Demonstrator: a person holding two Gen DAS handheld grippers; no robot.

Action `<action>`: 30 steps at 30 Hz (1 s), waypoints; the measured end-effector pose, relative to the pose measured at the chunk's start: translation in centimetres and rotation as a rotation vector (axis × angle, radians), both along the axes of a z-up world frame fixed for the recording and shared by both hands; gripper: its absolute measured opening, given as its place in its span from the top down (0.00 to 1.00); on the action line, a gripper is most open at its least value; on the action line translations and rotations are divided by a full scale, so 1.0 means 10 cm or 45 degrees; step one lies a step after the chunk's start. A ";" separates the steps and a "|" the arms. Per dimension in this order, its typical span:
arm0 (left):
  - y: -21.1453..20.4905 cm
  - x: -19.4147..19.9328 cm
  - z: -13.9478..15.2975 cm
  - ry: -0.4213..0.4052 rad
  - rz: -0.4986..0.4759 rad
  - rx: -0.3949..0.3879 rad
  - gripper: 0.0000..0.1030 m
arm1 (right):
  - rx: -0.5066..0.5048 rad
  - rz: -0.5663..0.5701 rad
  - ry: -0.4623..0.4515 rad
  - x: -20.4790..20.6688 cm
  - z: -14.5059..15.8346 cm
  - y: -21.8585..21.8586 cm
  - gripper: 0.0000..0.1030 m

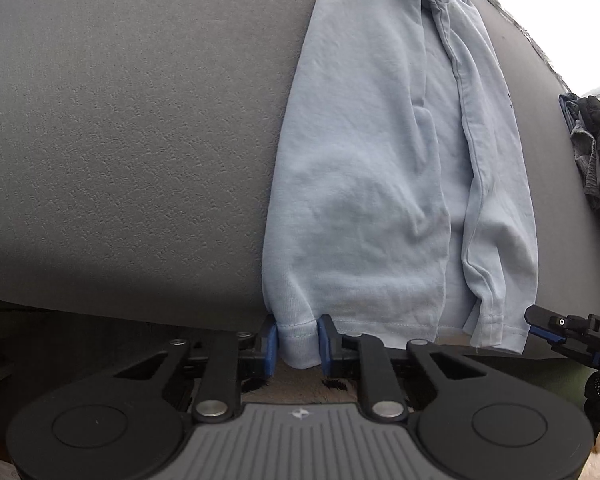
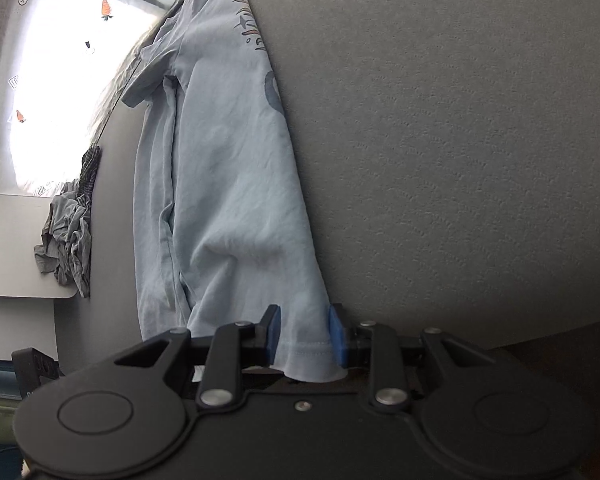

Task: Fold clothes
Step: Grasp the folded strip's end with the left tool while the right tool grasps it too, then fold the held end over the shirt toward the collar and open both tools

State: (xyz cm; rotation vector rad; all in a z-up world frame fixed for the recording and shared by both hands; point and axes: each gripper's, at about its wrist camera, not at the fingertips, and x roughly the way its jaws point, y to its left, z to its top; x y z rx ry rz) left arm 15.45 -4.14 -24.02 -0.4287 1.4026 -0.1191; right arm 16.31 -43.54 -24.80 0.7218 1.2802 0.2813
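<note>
A light blue T-shirt (image 1: 364, 160) lies folded lengthwise on a grey textured surface (image 1: 120, 140), its bottom hem at the near edge. My left gripper (image 1: 299, 340) is shut on the hem's left corner, the blue pads pinching a fold of cloth. In the right wrist view the same shirt (image 2: 228, 184) stretches away, with a printed design near its far end. My right gripper (image 2: 305, 338) is shut on the hem's right corner, cloth bunched between its pads. One finger (image 1: 540, 322) of the right gripper shows at the shirt's right corner in the left wrist view.
A pile of dark and grey clothes (image 1: 596, 152) lies at the surface's right edge, also seen as the crumpled heap (image 2: 68, 240) next to a white ledge (image 2: 12, 248). A bright window (image 2: 60, 80) with carrot stickers is beyond. Bare grey surface (image 2: 460, 160) flanks the shirt.
</note>
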 end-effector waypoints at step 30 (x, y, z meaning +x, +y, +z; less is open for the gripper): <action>0.29 1.08 0.98 -0.406 0.322 -0.408 0.90 | 0.653 -0.456 -0.329 0.78 0.34 -0.27 0.98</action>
